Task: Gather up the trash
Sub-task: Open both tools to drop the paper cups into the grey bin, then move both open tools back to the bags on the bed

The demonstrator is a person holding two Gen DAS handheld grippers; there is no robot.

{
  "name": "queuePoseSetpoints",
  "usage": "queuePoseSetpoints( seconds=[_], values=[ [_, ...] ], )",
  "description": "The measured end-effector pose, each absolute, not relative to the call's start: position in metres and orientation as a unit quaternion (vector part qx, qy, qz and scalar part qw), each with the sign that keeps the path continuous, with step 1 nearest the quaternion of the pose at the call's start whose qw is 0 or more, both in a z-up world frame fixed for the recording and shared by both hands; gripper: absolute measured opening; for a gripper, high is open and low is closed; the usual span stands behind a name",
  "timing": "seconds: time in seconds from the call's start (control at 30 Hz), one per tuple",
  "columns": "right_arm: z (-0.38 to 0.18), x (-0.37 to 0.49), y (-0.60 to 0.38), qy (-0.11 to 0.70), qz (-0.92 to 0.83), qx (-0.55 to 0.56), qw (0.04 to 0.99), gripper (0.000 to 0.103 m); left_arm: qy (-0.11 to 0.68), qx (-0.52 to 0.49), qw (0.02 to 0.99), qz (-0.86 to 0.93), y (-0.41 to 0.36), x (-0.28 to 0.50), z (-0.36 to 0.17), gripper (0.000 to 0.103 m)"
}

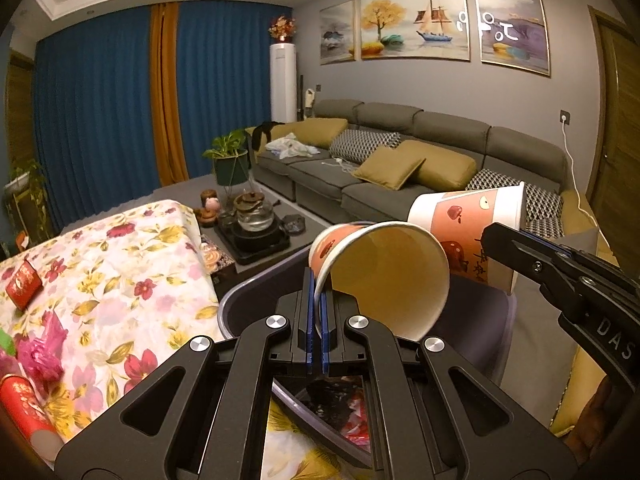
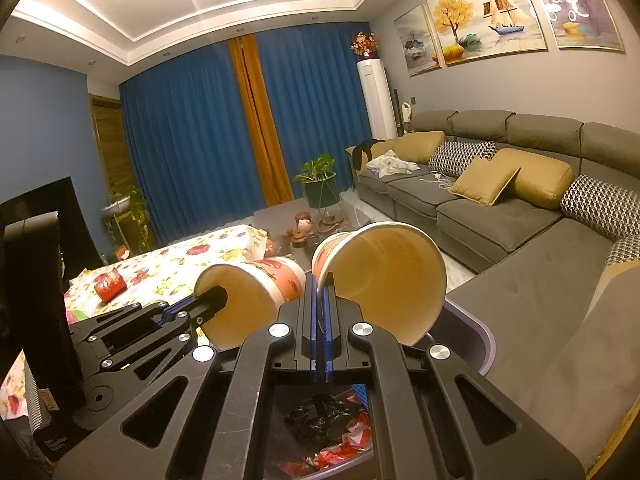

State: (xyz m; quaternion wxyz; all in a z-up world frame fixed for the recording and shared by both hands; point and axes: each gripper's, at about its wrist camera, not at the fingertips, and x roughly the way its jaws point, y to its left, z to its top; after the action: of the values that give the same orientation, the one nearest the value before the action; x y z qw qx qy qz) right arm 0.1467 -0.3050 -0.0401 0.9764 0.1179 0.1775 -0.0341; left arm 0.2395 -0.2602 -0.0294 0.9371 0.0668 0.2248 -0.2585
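Note:
My left gripper (image 1: 318, 280) is shut on the rim of a tilted orange-printed paper cup (image 1: 392, 276), whose mouth faces the camera. My right gripper (image 2: 320, 282) is shut on the rim of a second, similar paper cup (image 2: 388, 276). In each view the other gripper shows too: the right gripper (image 1: 491, 237) with its cup (image 1: 460, 220), and the left gripper (image 2: 218, 295) with its cup (image 2: 260, 284). Both cups hang over a grey bin (image 1: 227, 304) (image 2: 478, 336) holding black and red crumpled trash (image 2: 324, 420).
Left of the bin is a table with a floral cloth (image 1: 120, 264), bearing a red packet (image 1: 23, 284), a pink wrapper (image 1: 40, 350) and a red tube (image 1: 24, 404). A tea tray with a kettle (image 1: 254, 216) lies beyond. A grey sofa (image 2: 520, 216) runs along the right.

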Motion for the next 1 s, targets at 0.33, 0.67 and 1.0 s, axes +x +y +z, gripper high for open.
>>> queuePoseSetpoints(
  seconds=[0.33,0.67,1.0],
  values=[
    [-0.046,0.152,-0.314,0.183,-0.032,0.138,0.973,0.013,0.238,0.069,0.932,-0.265,-0.263,0.248,-0.037,0.013],
    [-0.043,0.139,-0.314,0.162,-0.054,0.136,0.976,0.058,0.217,0.056,0.945,-0.237,-0.252,0.243,-0.032,0.073],
    [-0.035,0.120,-0.298,0.135,-0.070,0.105,0.983,0.087,0.211,0.056,0.952,-0.214,-0.231,0.226,-0.024,0.088]
  ],
)
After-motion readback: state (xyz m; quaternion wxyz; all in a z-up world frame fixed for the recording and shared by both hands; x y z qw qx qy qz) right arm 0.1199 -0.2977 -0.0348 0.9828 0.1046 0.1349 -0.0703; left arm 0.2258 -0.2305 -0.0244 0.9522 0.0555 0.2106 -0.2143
